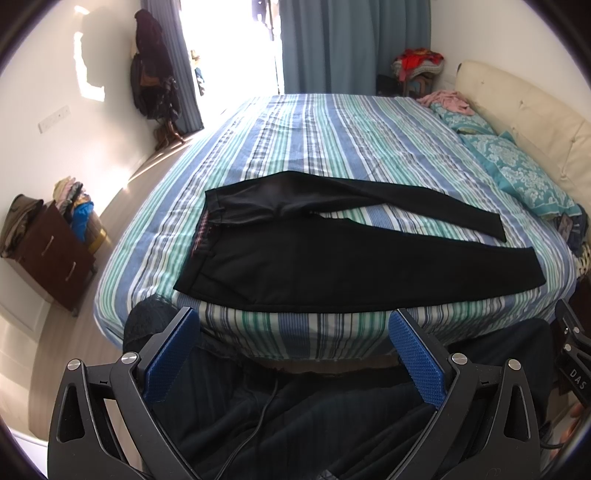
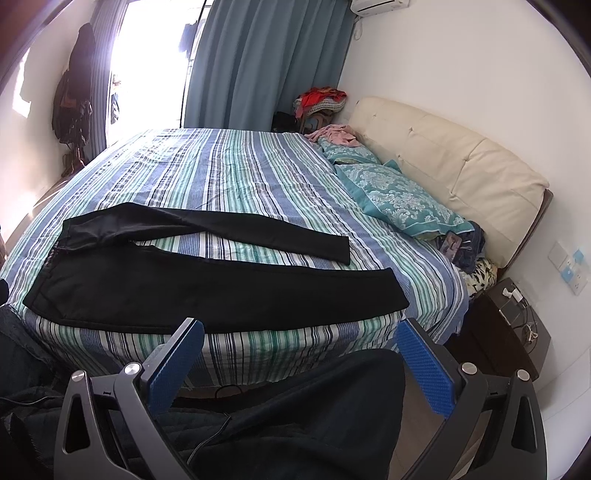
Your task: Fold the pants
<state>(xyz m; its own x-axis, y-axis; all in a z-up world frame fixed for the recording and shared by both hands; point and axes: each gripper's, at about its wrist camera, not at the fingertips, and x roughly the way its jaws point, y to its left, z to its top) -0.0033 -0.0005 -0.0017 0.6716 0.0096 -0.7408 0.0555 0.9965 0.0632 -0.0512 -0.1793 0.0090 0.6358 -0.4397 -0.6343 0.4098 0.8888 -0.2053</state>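
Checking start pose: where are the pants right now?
The black pants lie flat on the striped bed near its front edge, waistband to the left, legs spread toward the teal pillow; both views show them just beyond the open fingers.

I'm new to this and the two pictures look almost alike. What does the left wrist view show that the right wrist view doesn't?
Only the left wrist view shows the brown dresser with clothes piled on it. Only the right wrist view shows the air conditioner, wall sockets and dark nightstand. Both show black pants spread flat on the striped bed, with open blue-padded fingers in front.
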